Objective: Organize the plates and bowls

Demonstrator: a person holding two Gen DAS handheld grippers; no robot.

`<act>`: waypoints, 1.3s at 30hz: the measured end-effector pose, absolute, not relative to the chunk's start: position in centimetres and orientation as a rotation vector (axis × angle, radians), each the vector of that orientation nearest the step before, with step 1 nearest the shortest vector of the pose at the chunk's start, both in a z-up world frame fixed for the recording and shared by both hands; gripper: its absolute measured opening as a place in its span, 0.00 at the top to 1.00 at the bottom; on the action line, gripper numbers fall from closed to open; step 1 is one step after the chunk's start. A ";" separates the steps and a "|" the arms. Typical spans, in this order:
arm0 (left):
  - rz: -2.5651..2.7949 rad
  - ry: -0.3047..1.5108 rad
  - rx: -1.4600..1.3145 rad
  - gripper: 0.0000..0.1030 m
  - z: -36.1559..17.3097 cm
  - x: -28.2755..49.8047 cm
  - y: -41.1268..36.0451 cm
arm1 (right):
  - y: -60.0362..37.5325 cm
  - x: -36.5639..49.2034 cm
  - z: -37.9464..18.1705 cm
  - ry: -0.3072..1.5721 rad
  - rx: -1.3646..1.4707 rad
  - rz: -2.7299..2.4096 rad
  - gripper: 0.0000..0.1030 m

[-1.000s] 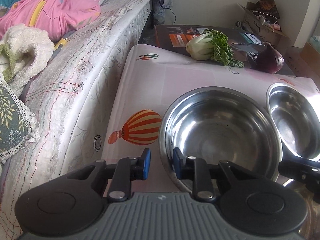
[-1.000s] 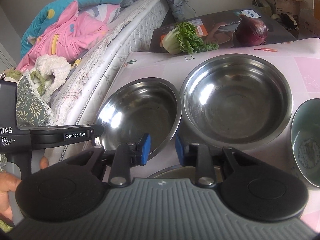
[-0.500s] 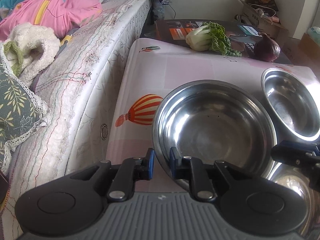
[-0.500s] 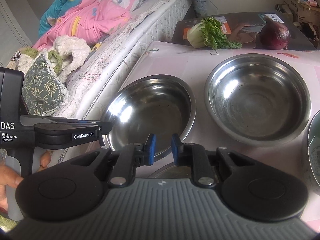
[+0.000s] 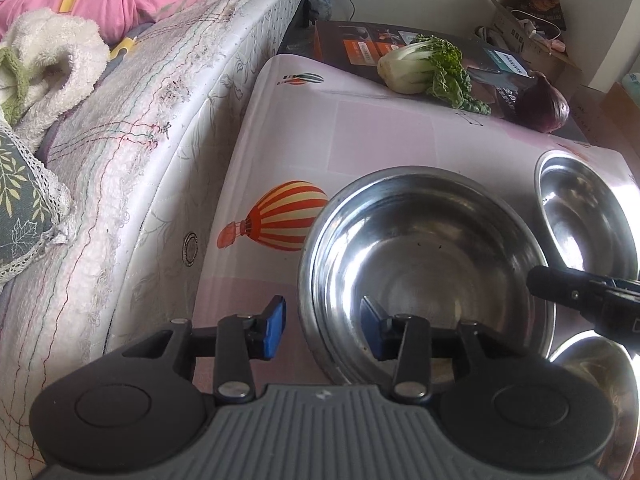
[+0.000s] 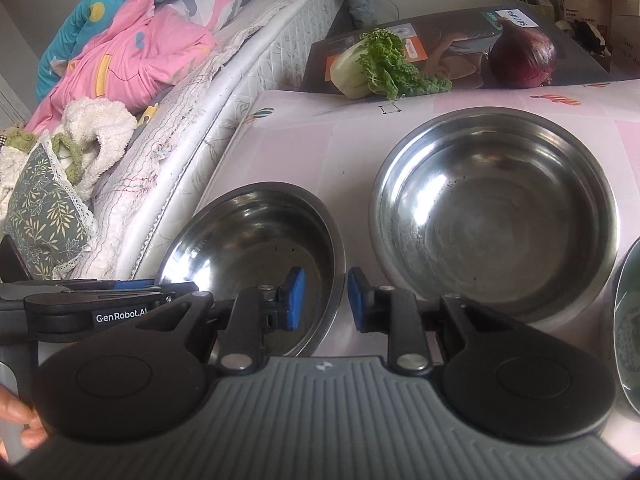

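- Left wrist view: your left gripper (image 5: 322,326) has its jaws spread wide, straddling the near-left rim of the steel bowl (image 5: 424,268). One blue pad sits outside the rim over the tablecloth, the other inside the bowl. No clamp on the rim.
- That bowl sits near the table's (image 5: 380,132) front-left edge, beside the striped balloon print (image 5: 280,216).
- Second steel bowl (image 5: 588,216) lies at the right edge, close beside the first. A third shiny rim (image 5: 600,384) shows at bottom right; can't tell what it is.
- Your right gripper's tip (image 5: 580,292) pokes in from the right over the gap between the bowls.
- Bok choy (image 5: 428,68) and red onion (image 5: 542,102) sit at the table's far edge, on a printed box (image 5: 352,40).
- Right wrist view: your right gripper (image 6: 322,300) is parted and grasps nothing; the left bowl's (image 6: 256,240) right rim runs between the pads.
- Larger bowl (image 6: 496,216) sits right of it, apart by a thin strip of cloth.
- Greenish dish (image 6: 628,320) is cut off at the right edge.
- Mattress (image 6: 224,92) runs along the table's left side.
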State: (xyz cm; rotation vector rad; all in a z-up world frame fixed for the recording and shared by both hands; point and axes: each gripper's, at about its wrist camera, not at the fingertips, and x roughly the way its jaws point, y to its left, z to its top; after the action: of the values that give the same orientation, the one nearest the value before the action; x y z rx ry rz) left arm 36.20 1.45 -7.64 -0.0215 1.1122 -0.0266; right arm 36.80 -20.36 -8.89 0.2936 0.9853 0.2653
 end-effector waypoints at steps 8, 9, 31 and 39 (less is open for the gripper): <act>-0.003 1.100 0.014 0.71 -8.0 35.7 0.9 | -19.4 36.7 -8.6 0.963 0.239 0.263 0.79; -0.002 1.097 0.014 0.71 -7.9 35.7 1.0 | -19.4 36.7 -8.6 0.960 0.234 0.264 0.79; -0.025 1.000 0.042 0.71 -4.5 33.8 0.6 | -19.7 35.1 -5.8 0.915 0.223 0.284 0.79; -0.038 0.947 0.049 0.71 -2.4 33.2 0.0 | -20.6 34.3 -4.2 0.882 0.232 0.287 0.79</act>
State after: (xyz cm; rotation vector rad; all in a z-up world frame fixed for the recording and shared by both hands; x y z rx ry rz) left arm 33.20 0.00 -2.38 0.0486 0.9468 -0.0384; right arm 34.28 -20.61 -4.20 0.2321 0.8820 0.2875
